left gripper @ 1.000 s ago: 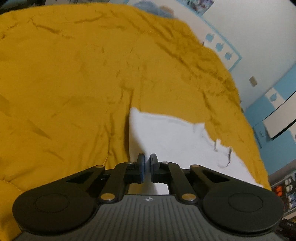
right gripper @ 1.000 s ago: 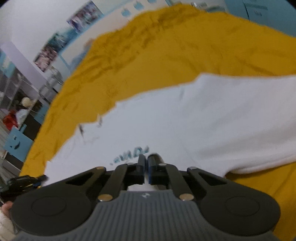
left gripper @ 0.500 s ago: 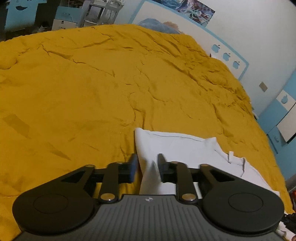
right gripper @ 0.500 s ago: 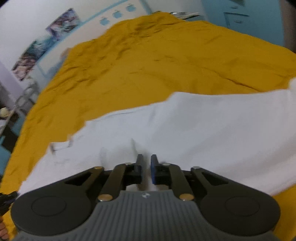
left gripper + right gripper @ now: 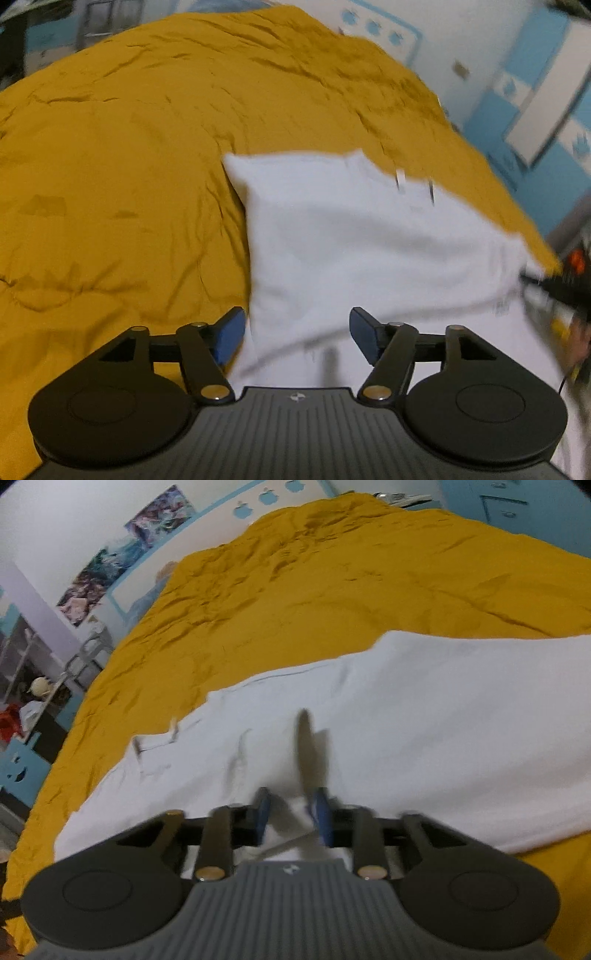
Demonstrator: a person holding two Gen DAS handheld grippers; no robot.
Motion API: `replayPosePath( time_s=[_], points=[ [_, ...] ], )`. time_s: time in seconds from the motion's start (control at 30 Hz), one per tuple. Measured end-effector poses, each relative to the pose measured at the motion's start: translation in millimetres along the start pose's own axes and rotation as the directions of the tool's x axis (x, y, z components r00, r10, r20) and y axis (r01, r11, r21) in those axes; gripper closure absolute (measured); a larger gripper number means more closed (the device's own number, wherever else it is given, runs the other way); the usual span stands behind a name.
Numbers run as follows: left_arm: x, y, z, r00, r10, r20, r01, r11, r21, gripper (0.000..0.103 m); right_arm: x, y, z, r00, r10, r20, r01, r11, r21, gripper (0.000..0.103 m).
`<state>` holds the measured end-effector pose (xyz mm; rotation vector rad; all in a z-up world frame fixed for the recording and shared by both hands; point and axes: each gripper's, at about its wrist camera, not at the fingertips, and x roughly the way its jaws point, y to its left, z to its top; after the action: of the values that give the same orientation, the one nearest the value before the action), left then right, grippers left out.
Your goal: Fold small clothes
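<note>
A small white garment (image 5: 362, 243) lies folded over on a mustard-yellow bedspread (image 5: 118, 155). In the left wrist view my left gripper (image 5: 297, 334) is open wide, its blue pads apart over the garment's near left edge, holding nothing. In the right wrist view the same white garment (image 5: 406, 716) spreads across the bedspread (image 5: 332, 583). My right gripper (image 5: 291, 812) is partly open just above the cloth's near edge, with white fabric showing between the pads but not clamped.
The other gripper (image 5: 554, 284) shows blurred at the garment's right corner in the left wrist view. Blue cabinets (image 5: 535, 110) and a wall with posters (image 5: 122, 550) border the bed. Shelves with clutter (image 5: 33, 701) stand at the left.
Both grippers were shut on the garment one second ago. They have since opened and let it go; the left is now wide open, the right partly open. The garment now lies folded.
</note>
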<state>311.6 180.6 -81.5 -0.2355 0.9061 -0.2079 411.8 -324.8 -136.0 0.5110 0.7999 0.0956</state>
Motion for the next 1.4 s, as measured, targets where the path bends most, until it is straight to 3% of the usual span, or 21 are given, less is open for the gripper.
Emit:
replayPosePath(
  time_s=[0.1,0.17,0.23,0.33,0.5,0.6,0.7,0.8,0.87,0.93,1.0,1.07,1.2,1.4],
  points=[
    [9.0,-7.1,-11.4,0.997,0.068,-0.037,-0.066,0.996,0.061,0.033,-14.7,7.6,2.7,0.999,-0.007,0.032,0.008,0.999,-0.033,0.103],
    [10.8,-5.2,-17.1,0.995,0.097,-0.032,-0.095,0.994,0.052,0.067,-31.3,11.6,5.3,0.997,0.023,0.072,-0.02,0.999,-0.039,0.103],
    [10.6,3.7,-16.2,0.996,0.086,-0.025,-0.086,0.996,-0.025,0.083,-46.8,16.8,8.8,0.994,0.028,0.101,-0.023,0.999,-0.048,0.103],
    [5.9,11.5,-17.6,0.997,0.08,-0.017,-0.082,0.993,-0.09,0.089,-61.4,16.8,7.6,0.995,0.011,0.1,-0.006,0.999,-0.044,0.103],
    [14.7,5.1,-20.5,0.989,0.138,-0.056,-0.14,0.989,-0.053,0.089,-30.9,-7.0,-14.2,0.991,-0.129,-0.02,0.128,0.991,-0.038,0.103],
    [13.6,4.1,-17.5,0.984,0.159,-0.082,-0.166,0.983,-0.082,0.088,-24.2,-22.1,-21.3,0.993,-0.116,-0.036,0.117,0.992,0.036,0.103],
    [5.5,-4.6,-13.1,0.973,0.203,-0.107,-0.212,0.974,-0.078,0.086,-33.6,-18.8,-16.5,0.99,-0.133,-0.036,0.134,0.99,0.034,0.103],
    [-13.0,-17.4,-9.6,0.982,0.182,-0.045,-0.185,0.981,-0.064,0.085,-59.3,-24.0,-9.5,0.991,-0.133,0.002,0.133,0.991,0.008,0.102],
    [-23.3,-24.2,-7.9,0.988,0.155,-0.003,-0.155,0.986,-0.066,0.075,-83.6,-34.1,-3.0,0.993,-0.118,0.033,0.117,0.993,0.024,0.101],
    [-28.1,-34.1,-3.5,0.987,0.159,0.028,-0.157,0.986,-0.063,0.072,-110.2,-53.7,2.9,0.99,-0.125,0.062,0.122,0.991,0.05,0.09],
    [-28.1,-42.3,0.6,0.984,0.17,0.047,-0.167,0.984,-0.062,0.069,-139.1,-81.4,10.3,0.984,-0.15,0.098,0.141,0.986,0.091,0.071],
    [-23.4,-50.8,4.9,0.982,0.178,0.056,-0.174,0.982,-0.078,0.063,-170.8,-117.0,19.5,0.972,-0.185,0.146,0.164,0.975,0.149,0.071],
    [-11.2,-61.4,7.0,0.979,0.198,0.046,-0.193,0.977,-0.09,0.061,-226.8,-193.7,34.4,0.932,-0.294,0.21,0.23,0.931,0.283,0.069],
    [-4.6,-77.0,5.1,0.969,0.245,0.015,-0.243,0.967,-0.073,0.056,-265.5,-315.2,51.2,0.875,-0.452,0.173,0.325,0.814,0.481,0.064]
  ],
)
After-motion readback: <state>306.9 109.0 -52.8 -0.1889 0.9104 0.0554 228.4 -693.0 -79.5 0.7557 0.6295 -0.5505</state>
